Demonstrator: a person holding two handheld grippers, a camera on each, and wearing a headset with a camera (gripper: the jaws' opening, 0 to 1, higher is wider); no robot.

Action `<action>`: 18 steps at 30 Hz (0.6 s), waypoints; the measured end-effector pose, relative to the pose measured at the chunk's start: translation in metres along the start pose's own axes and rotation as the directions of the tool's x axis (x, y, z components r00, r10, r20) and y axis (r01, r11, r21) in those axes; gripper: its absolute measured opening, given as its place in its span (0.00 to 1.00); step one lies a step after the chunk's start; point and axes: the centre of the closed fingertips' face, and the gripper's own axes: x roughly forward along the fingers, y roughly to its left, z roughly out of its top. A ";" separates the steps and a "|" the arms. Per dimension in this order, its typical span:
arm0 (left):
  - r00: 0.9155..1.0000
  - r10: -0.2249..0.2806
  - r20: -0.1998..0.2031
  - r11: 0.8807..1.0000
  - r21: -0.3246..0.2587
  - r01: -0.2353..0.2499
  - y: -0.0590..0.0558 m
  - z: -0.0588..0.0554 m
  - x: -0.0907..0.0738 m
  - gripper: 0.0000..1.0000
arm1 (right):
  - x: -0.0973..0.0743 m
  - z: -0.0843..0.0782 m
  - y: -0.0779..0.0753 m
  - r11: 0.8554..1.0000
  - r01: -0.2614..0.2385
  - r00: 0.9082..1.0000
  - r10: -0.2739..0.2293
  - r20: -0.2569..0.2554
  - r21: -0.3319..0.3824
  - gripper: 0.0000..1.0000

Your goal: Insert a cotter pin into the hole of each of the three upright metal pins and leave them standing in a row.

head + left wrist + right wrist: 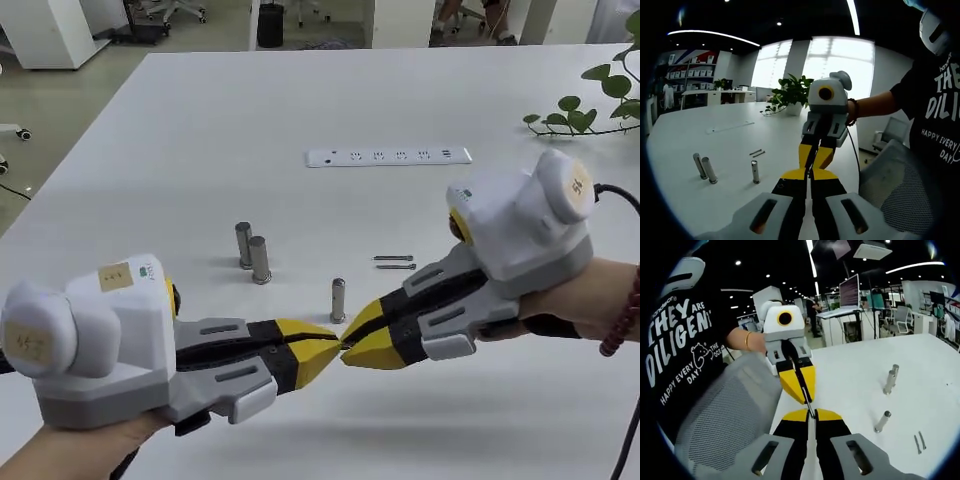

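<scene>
Working from the closest point outward, I have the left gripper (333,341) and the right gripper (352,346) meeting tip to tip just above the table (200,150), low in the head view. Both have their jaws drawn almost fully together. A thin cotter pin (809,406) bridges the two sets of tips, and as far as I can judge each gripper is pinched on one end of it. Just beyond the tips stands the nearest metal pin (338,300), upright and apart from the others. Farther left, two metal pins (260,260) stand close beside each other. To the right of the lone one, two spare cotter pins (394,262) lie flat. A power strip (388,156) lies well beyond them.

My worry is the shared hold. If I loosen one side before the other grips squarely, the cotter pin may swivel, or drop and roll. It is so thin that I cannot read its angle, and a skewed hold would miss the hole. With the tips this near the lone metal pin, a sideways nudge could topple it, since nothing steadies it.
</scene>
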 end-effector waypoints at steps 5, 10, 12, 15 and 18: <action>1.000 0.001 -0.001 1.000 -0.007 -0.001 0.000 -0.002 0.000 0.00 | -0.001 -0.002 -0.001 1.000 0.001 1.000 -0.001 -0.019 -0.021 0.00; 1.000 0.008 -0.007 1.000 0.000 -0.008 0.001 -0.003 -0.001 0.00 | 0.001 -0.003 -0.001 0.997 0.006 0.998 -0.010 -0.061 -0.074 0.00; 1.000 0.021 -0.006 1.000 0.005 -0.020 0.003 -0.003 -0.001 0.01 | 0.003 -0.003 0.001 0.997 0.002 0.997 -0.008 -0.075 -0.083 0.00; 0.999 0.031 -0.010 0.999 0.011 -0.031 0.005 -0.005 -0.001 0.02 | 0.005 -0.005 0.001 0.995 0.004 0.996 -0.013 -0.093 -0.100 0.00; 0.999 0.045 -0.013 0.999 0.012 -0.045 0.008 -0.006 -0.001 0.03 | 0.005 -0.006 -0.001 0.994 0.009 0.995 -0.020 -0.101 -0.105 0.00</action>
